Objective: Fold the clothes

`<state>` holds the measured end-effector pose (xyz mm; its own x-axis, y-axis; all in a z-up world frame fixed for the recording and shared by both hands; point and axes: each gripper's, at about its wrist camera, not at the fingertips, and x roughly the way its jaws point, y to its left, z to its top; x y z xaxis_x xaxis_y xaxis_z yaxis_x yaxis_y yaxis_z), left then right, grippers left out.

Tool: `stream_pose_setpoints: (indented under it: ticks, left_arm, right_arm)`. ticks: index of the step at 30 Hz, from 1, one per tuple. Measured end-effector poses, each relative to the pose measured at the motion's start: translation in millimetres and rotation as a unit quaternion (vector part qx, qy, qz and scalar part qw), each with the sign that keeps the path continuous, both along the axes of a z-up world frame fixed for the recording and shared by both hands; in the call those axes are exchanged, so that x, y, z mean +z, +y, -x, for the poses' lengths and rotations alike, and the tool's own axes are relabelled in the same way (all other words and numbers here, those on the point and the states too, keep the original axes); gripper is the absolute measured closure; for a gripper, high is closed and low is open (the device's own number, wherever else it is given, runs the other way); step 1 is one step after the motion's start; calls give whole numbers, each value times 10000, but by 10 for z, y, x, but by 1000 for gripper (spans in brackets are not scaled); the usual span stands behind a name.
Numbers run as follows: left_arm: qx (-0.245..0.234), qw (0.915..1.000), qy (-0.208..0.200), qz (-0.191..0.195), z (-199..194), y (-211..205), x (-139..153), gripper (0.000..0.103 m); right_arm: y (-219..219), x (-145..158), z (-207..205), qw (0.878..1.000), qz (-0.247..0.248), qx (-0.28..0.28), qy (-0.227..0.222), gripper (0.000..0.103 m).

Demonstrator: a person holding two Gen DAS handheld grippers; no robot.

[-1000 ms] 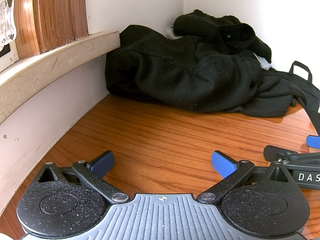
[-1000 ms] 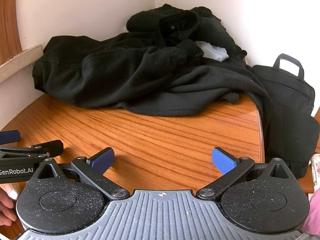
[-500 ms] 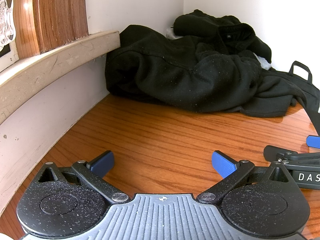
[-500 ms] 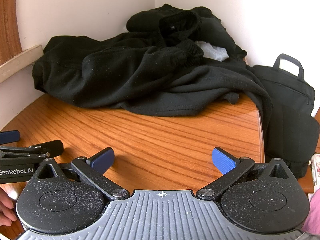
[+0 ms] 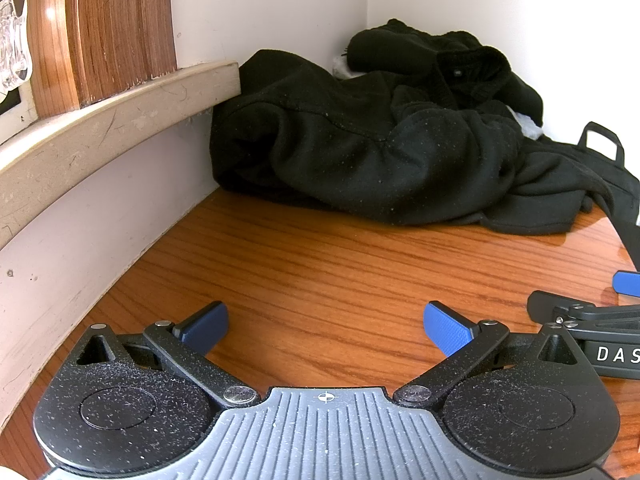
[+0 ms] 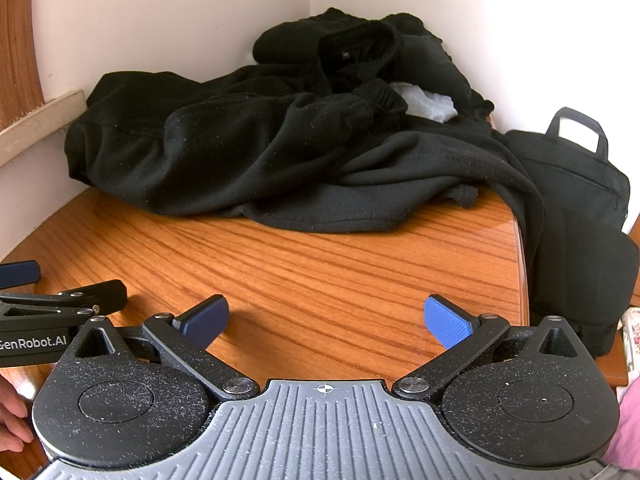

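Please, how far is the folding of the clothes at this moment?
Nothing looks folded: the black clothes lie crumpled in the corner of the wooden table. Nothing is in hand; the left gripper and right gripper have open jaws, short of the heap. All folding is left.
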<state>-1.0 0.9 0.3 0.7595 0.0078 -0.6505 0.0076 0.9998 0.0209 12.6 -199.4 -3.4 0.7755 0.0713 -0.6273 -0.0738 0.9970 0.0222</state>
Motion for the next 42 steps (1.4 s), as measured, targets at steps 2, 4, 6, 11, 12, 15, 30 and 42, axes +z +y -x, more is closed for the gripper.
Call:
stream_pose_setpoints:
  ticks: [2, 4, 6, 11, 12, 15, 30, 42]
  left_arm:
    - [0, 10000, 0, 0, 1, 1, -1, 0]
    - [-1, 10000, 0, 0, 1, 0, -1, 0]
    - [-1, 10000, 0, 0, 1, 0, -1, 0]
    - [-2, 10000, 0, 0, 1, -2, 1, 0]
    - [-2, 10000, 0, 1, 1, -3, 1, 0]
    - [1, 10000, 0, 2, 1, -2, 2, 0]
    - [-135, 9996, -249, 83, 97, 72, 86, 0]
    - [-111, 9943, -740, 764, 159, 247, 256, 0]
  right_arm:
    - [-1, 1, -1, 10000, -1, 0, 0, 0]
    - [-2, 2, -1, 10000, -1, 0, 0, 0]
    - [-3, 3, -2, 10000, -1, 0, 0, 0]
    - [-4, 5, -1, 10000, -1, 0, 0, 0]
    - [-4, 6, 0, 10000, 0, 0, 0, 0]
    - [-1, 8, -6, 10000, -9, -40, -2, 0]
    - [-257, 78, -172, 9940, -875, 653, 83, 0]
    - [-661, 519, -666, 9739, -1159, 1726, -908, 0]
